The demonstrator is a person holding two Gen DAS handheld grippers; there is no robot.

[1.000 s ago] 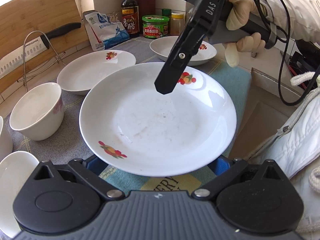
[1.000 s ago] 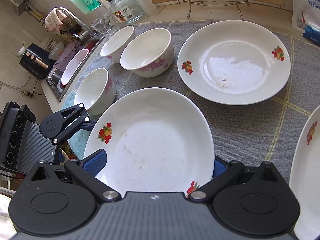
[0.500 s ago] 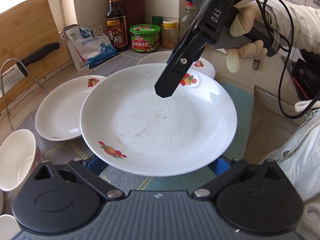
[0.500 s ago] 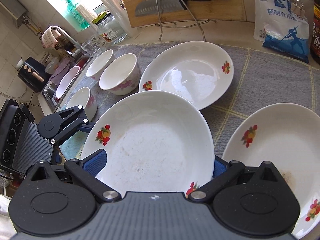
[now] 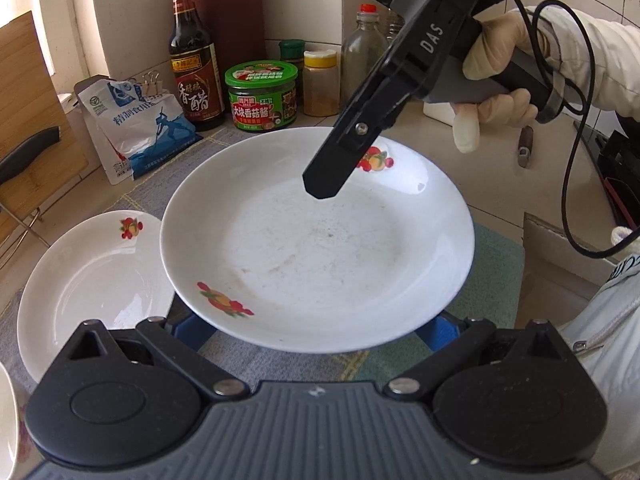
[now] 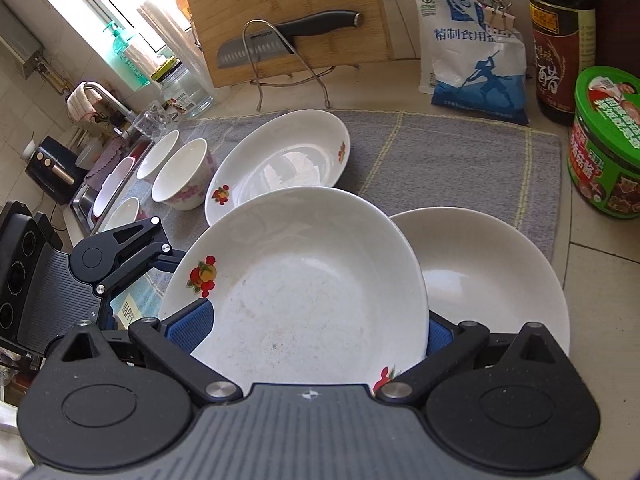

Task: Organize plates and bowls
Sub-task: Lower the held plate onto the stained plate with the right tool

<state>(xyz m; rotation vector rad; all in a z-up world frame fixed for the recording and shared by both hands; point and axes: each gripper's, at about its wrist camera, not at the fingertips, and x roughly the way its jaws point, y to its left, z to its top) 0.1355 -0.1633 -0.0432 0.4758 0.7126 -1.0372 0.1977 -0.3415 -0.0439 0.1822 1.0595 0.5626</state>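
Left wrist view first: my left hand-held gripper (image 5: 316, 330) sits spread wide under the near rim of the carried plate (image 5: 320, 252), blue pads either side, so I'd say it's cradling it more than pinching. The right hand-held gripper (image 5: 324, 184) reaches in over the far rim; from here I can't tell how wide it is. A second ago there was a bowl off to my left and the far plate was way ahead. Now the bowls are almost out of frame, the middle plate (image 5: 92, 280) has slid to my lower left, and the sauce jar (image 5: 262, 96) and vinegar bottle (image 5: 192, 56) are close.

Right wrist view: the right one is also wide open, its pads hugging the plate's edges. The big change is that the plate now overlaps the target plate (image 6: 496, 276) on the grey mat (image 6: 440, 152), with the bowls (image 6: 182, 180) well behind. To me that means we're nearly lined up for stacking; it just needs centering and lowering.
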